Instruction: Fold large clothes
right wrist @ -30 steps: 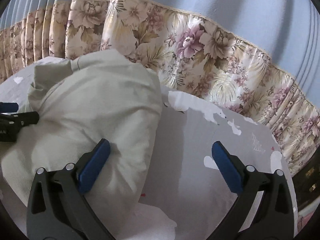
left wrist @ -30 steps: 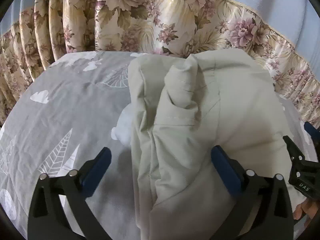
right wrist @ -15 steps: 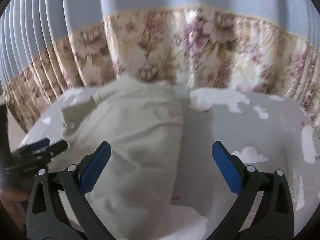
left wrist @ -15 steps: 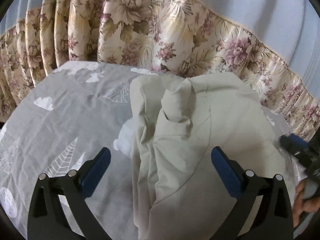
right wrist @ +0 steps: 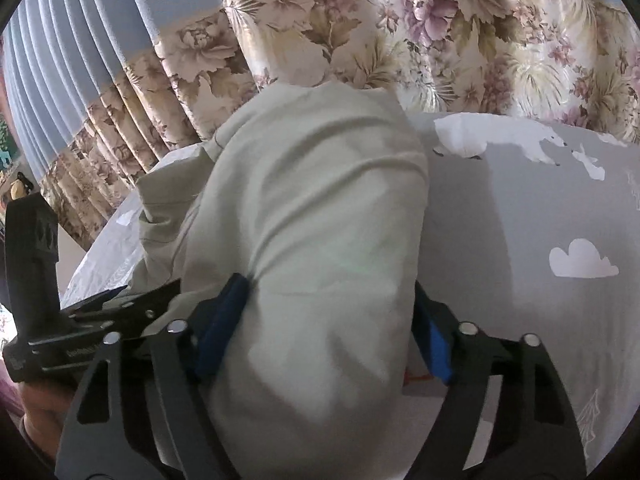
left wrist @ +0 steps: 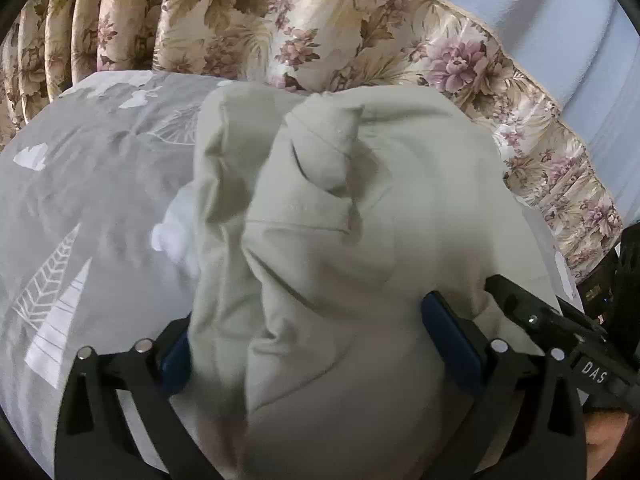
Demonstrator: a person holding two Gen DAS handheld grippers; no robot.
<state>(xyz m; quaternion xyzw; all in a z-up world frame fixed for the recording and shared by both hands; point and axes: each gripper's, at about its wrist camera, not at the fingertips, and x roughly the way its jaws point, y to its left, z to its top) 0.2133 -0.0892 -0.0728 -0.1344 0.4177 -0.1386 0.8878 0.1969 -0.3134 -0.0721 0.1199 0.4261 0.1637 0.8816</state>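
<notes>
Nearest each camera, the left gripper point(left wrist: 316, 344) and right gripper point(right wrist: 324, 328) sit side by side with jaws spread wide, blue pads pressing either side of a thick bunch of the pale beige garment point(left wrist: 340, 240). The garment lies bundled on a bed with a grey patterned sheet point(left wrist: 88, 184). Beyond hangs a floral curtain point(right wrist: 440, 32) with blue pleats above.

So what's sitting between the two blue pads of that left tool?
A bunched fold of the pale garment fills the gap of the left tool, over the grey bedsheet, as the left wrist view shows.
</notes>
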